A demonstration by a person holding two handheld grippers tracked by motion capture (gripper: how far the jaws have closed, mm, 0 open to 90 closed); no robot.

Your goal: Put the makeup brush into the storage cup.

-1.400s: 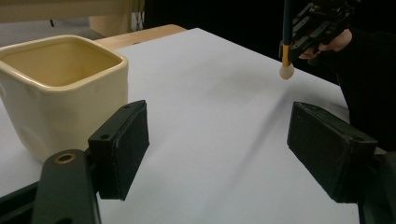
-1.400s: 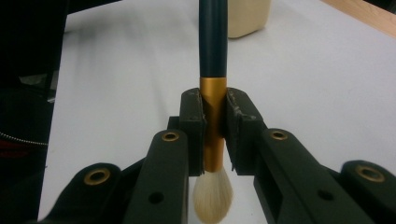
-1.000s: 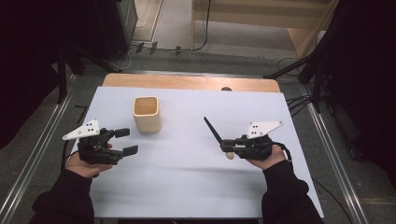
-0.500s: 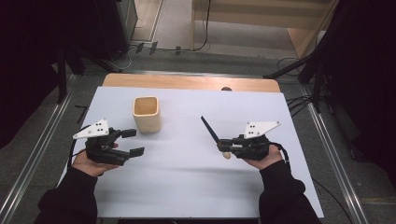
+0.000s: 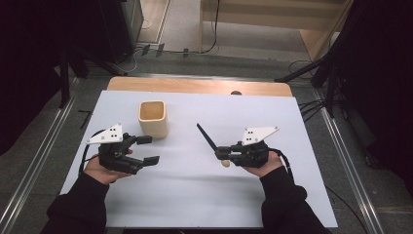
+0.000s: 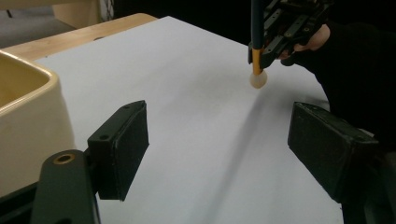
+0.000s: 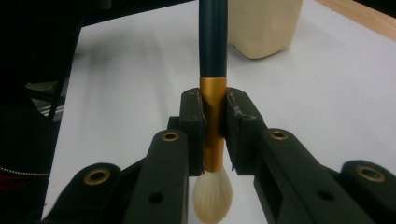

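1. Jaws: those of the right gripper [image 7: 212, 135] were clamped on the gold ferrule of a brush [image 7: 213, 70], one pad on each side. Those of the left gripper [image 6: 224, 149] stood wide apart with nothing between them.
2. Brush position: held above the right half of the white surface [image 5: 292, 195], about midway between near and far edges. Its dark handle slanted up toward the far-left; its pale bristle tuft [image 7: 212, 193] pointed down toward the near edge. I could not tell whether the tuft touched the surface.
3. A cream square cup [image 5: 153, 118] stood upright on the left half, toward the far edge, just beyond the left gripper and apart from it. Inside looked empty from above.
4. Handling, as judgement: brush probably light; handle stiff and smooth, so likely to slip or swing if held loosely. Bristles soft and easily splayed, best kept clear of the jaws. Ferrule seemed the right hold: rigid, near the head. The cup looked rigid, possibly ceramic and breakable; unconfirmed.
5. Markings: no brand, label or legible writing seen on brush, cup or either gripper.
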